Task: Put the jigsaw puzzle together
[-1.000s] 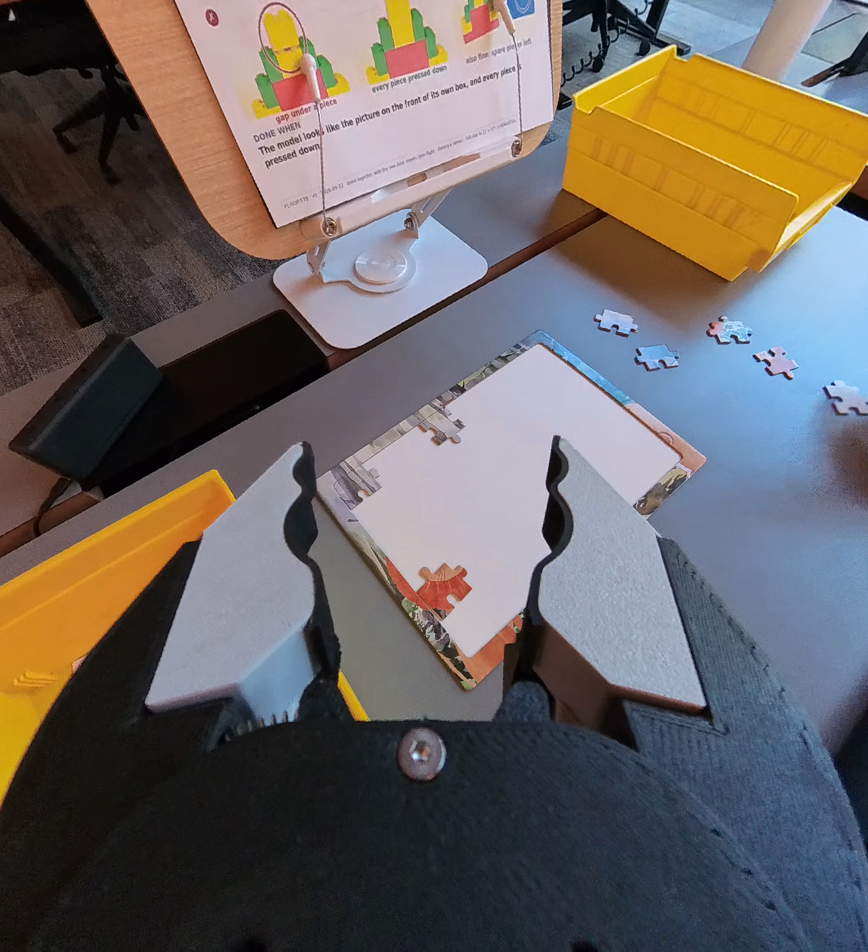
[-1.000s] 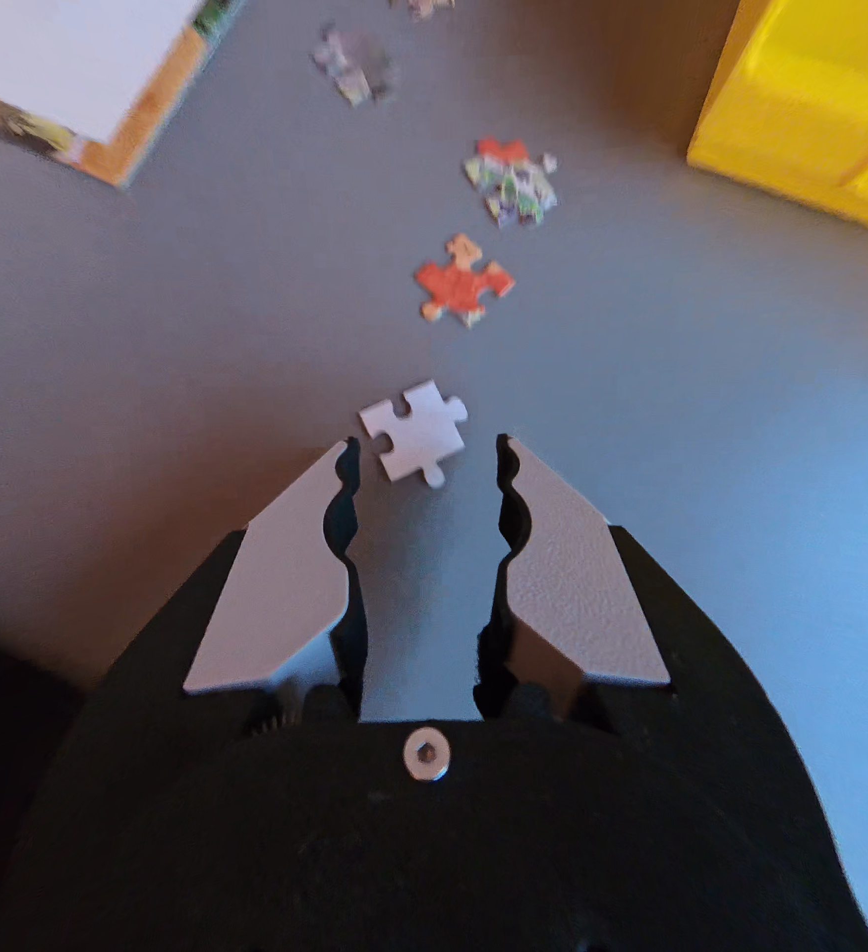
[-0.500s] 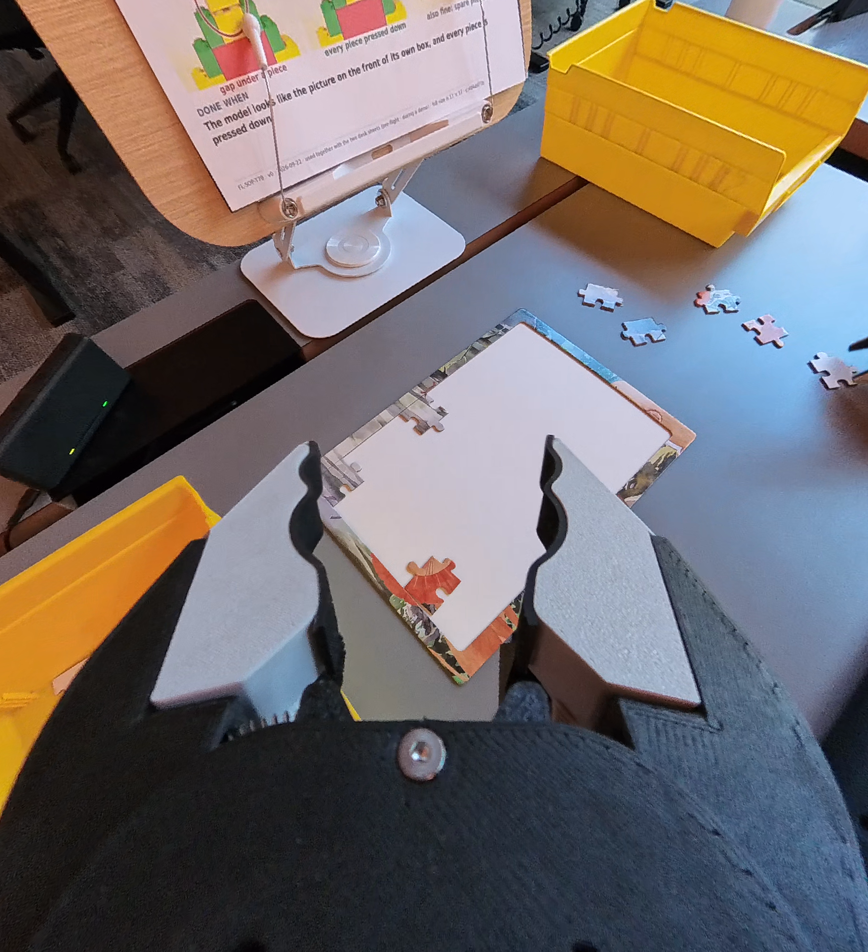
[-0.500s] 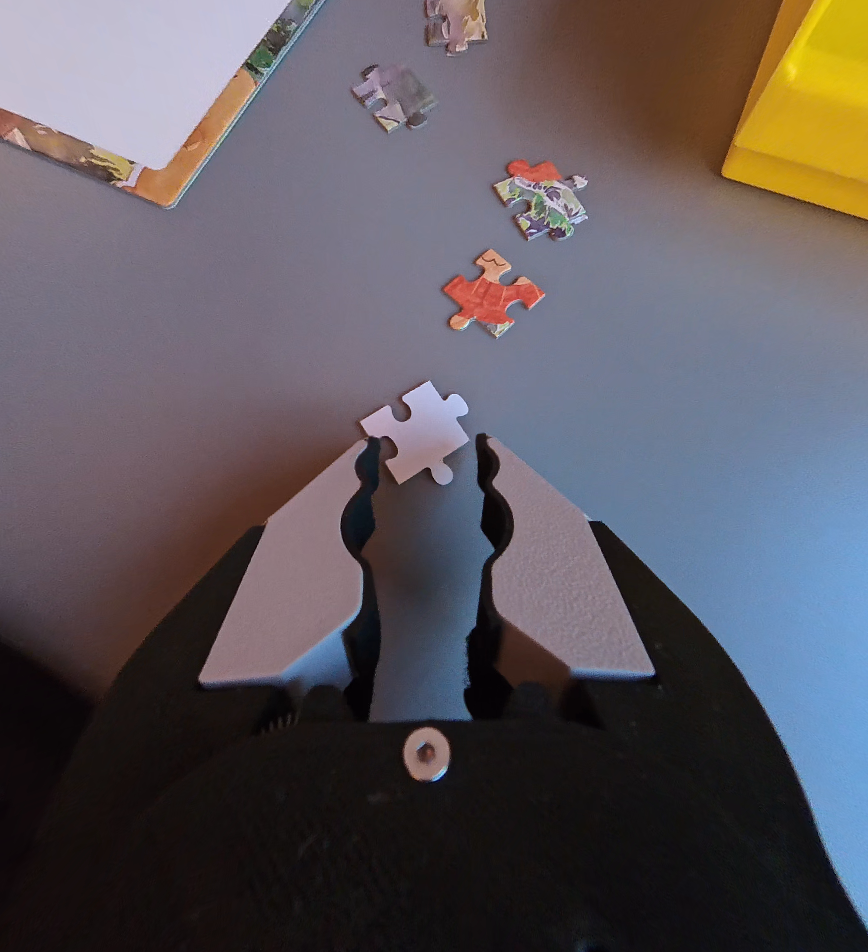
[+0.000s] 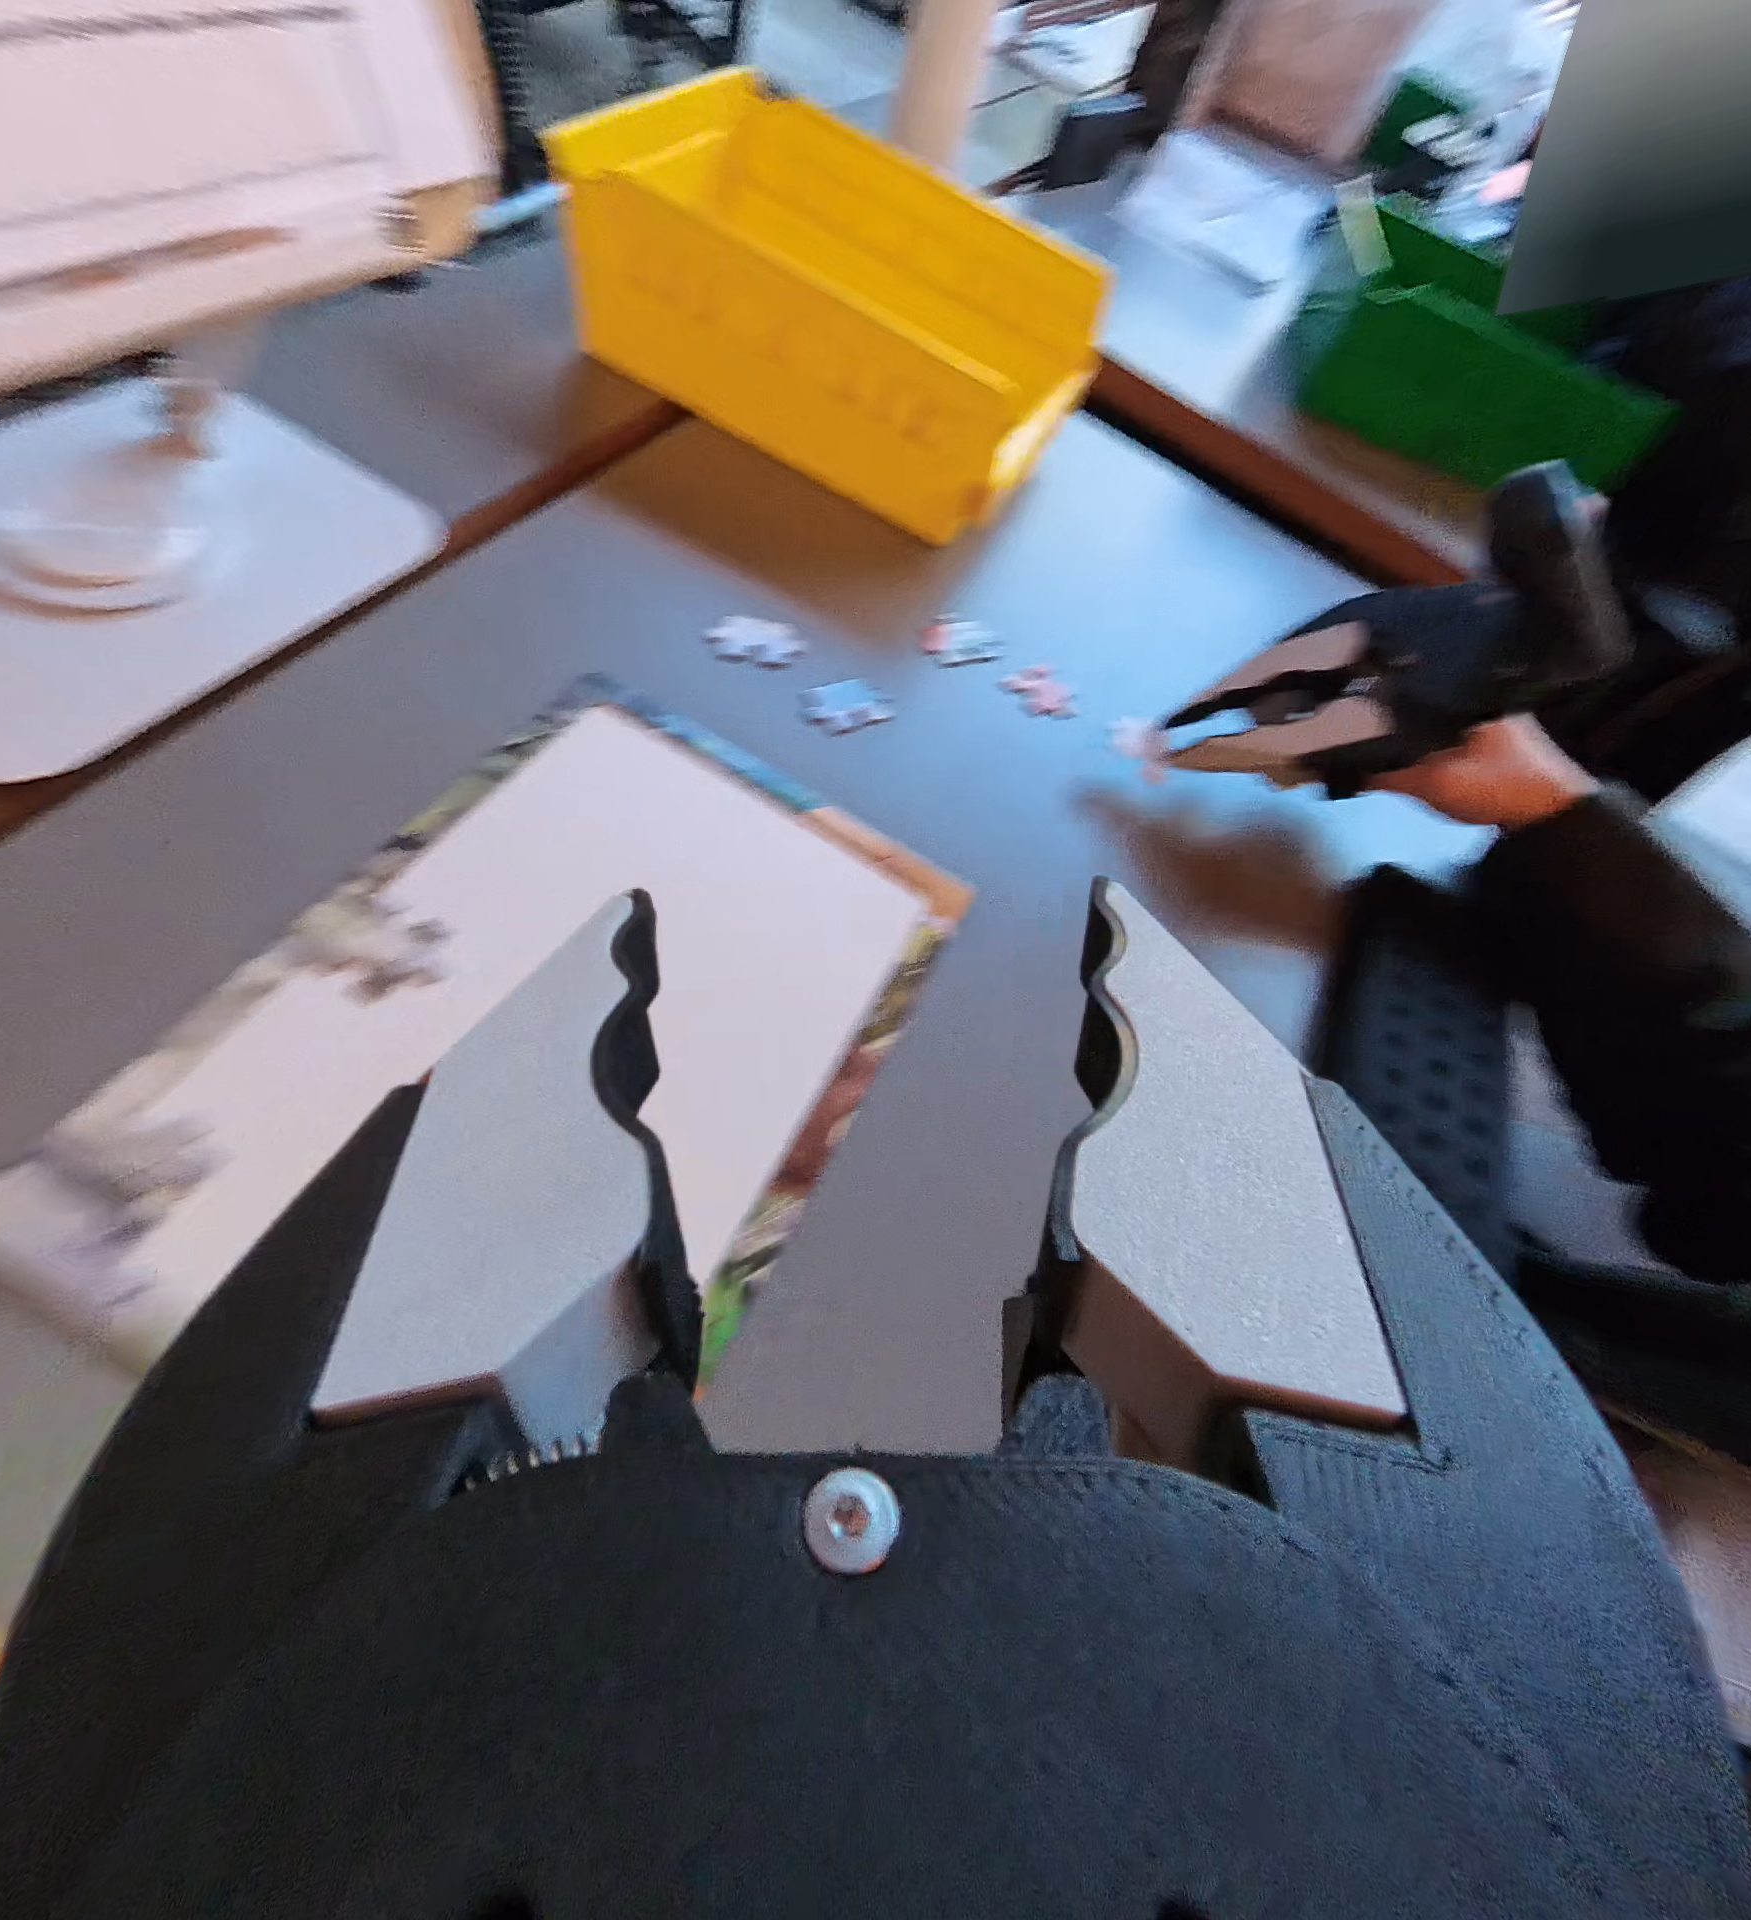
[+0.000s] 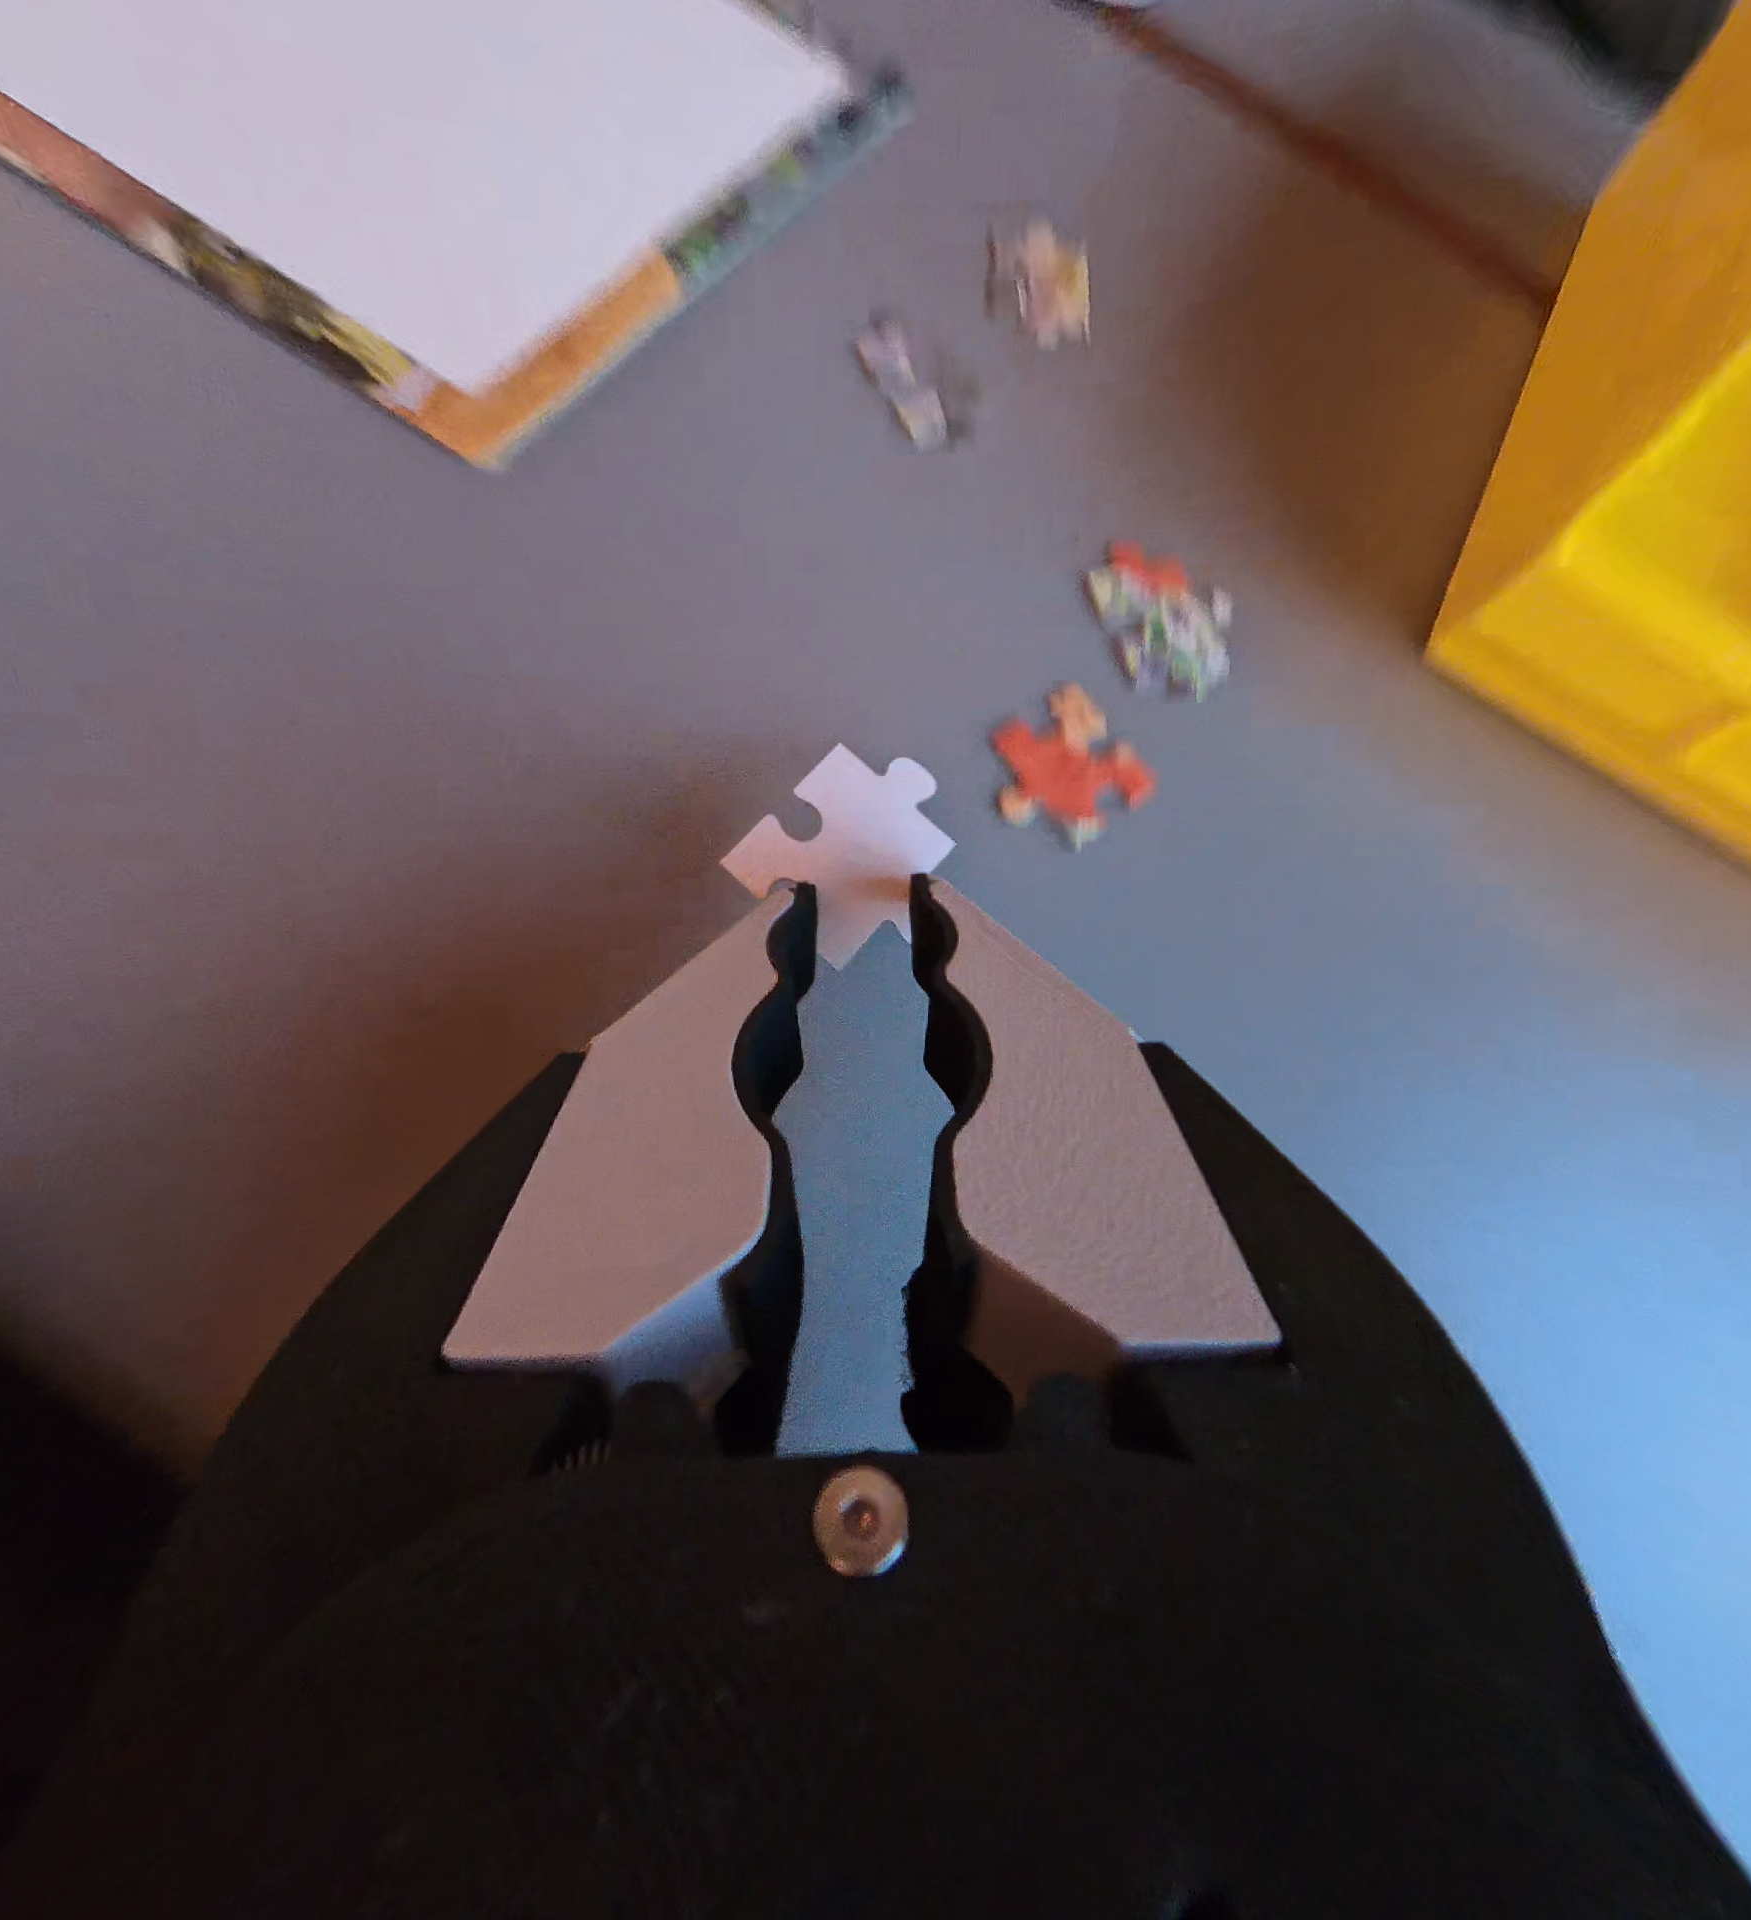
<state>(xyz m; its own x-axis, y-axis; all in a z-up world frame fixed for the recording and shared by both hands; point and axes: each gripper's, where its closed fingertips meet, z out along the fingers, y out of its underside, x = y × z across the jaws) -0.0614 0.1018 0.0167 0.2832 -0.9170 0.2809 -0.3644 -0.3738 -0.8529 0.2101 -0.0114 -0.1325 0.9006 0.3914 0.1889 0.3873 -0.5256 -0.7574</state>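
The right tongs [image 6: 858, 883] are nearly closed, their tips pinching the near edge of a white puzzle piece [image 6: 843, 831], blank side up, which looks tipped up off the grey desk [image 6: 331, 727]. Just beyond it to the right lies a red piece [image 6: 1068, 771], then a multicoloured piece [image 6: 1162, 621], and farther off two more blurred pieces [image 6: 912, 379], all near a yellow bin [image 6: 1660, 540]. The puzzle board [image 6: 383, 156], with its white middle and printed border, lies to the upper left, well apart from the held piece.

The left tongs [image 5: 871, 914] are spread wide and hold nothing, hovering above the board's [image 5: 642, 883] right edge. In that blurred view the right tongs [image 5: 1177, 727] show at the far right, with the white piece [image 5: 1136, 740] at their tips and loose pieces [image 5: 845, 707] between them and the yellow bin [image 5: 819, 301].
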